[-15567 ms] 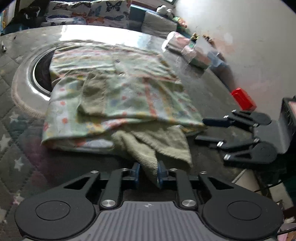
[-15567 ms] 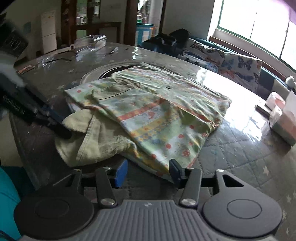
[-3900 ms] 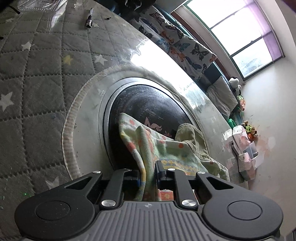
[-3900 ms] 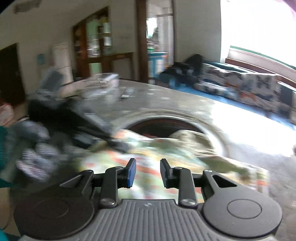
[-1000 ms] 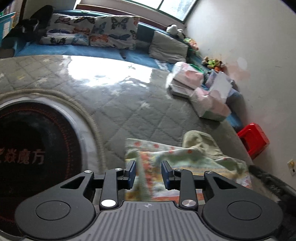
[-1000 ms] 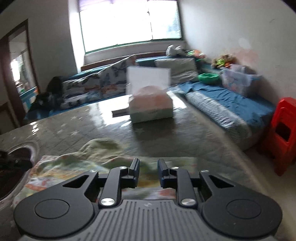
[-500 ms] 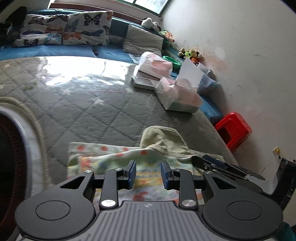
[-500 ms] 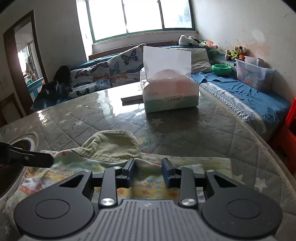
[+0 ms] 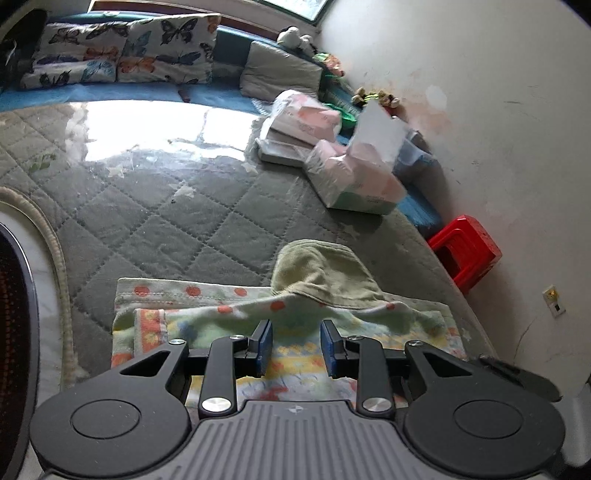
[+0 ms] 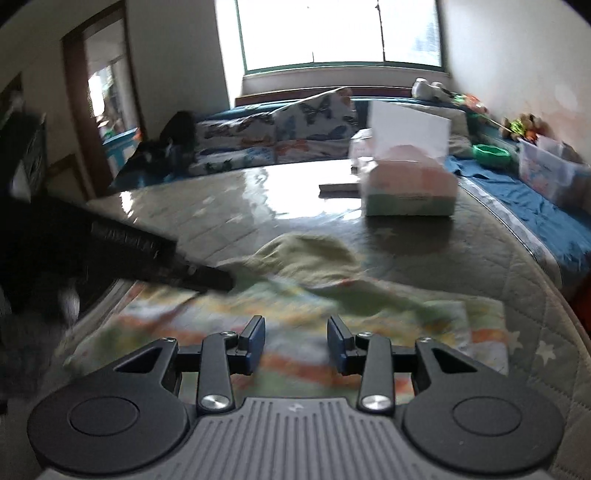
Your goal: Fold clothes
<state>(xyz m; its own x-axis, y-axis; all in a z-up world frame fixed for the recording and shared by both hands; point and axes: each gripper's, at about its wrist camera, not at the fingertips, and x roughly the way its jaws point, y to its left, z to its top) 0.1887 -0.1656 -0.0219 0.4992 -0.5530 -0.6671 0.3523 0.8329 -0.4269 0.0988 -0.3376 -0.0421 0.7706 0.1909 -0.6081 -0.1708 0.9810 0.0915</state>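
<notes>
Bright window (image 10: 341, 35), butterfly-cushioned sofa (image 9: 122, 51)

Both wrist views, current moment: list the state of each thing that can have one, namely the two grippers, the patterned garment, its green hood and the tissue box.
Left gripper: open, holding nothing, over the garment.
Right gripper: open, holding nothing, over the garment.
Patterned garment: folded into a flat bundle, lying on the quilted table.
Green hood: sticking out past the bundle's far edge, not tucked in.
Tissue box: open, a tissue standing up from it.

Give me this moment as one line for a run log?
task: fold clothes | left gripper: open, empty | right gripper: open, empty | folded floral garment: flat on quilted table | tissue box: beyond it
</notes>
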